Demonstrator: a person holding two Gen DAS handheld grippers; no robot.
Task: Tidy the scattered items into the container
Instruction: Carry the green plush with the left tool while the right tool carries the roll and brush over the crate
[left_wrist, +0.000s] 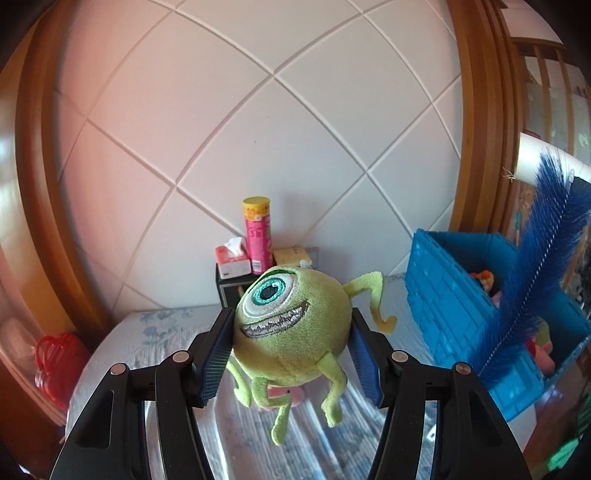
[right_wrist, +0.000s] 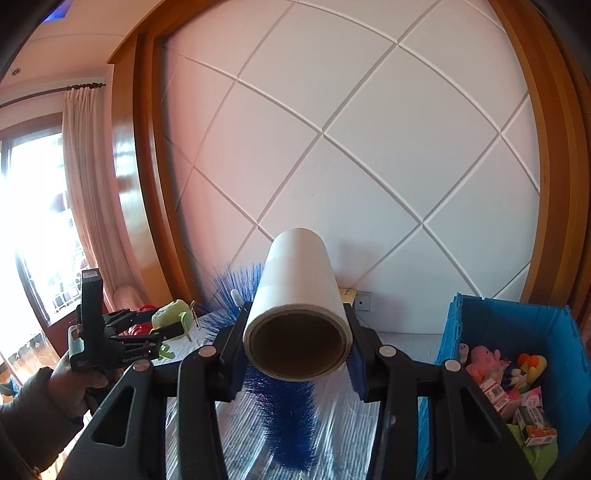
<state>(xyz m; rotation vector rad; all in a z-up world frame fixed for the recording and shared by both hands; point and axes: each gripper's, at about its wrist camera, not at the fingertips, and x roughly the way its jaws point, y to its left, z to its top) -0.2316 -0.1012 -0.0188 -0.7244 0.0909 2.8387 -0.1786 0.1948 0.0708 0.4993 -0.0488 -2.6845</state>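
Left tongs (left_wrist: 291, 347): clamped on my round green one-eyed plush toy (left_wrist: 291, 314).
Right tongs (right_wrist: 295, 350): gripping white film roll (right_wrist: 299, 306) and blue bristle brush (right_wrist: 291, 424).
Risk: brush may snag the blue plastic crate (right_wrist: 517, 325) rim.

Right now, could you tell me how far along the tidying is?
Several toys and small boxes already lie in the blue crate. In hand: the left tongs grip the green plush; the right tongs hold the white roll with the blue brush. Both remain outside it.

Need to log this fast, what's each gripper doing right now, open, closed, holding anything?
Left gripper: closed on the green one-eyed plush toy.
Right gripper: closed on the white roll, with the blue bristle brush beneath it.
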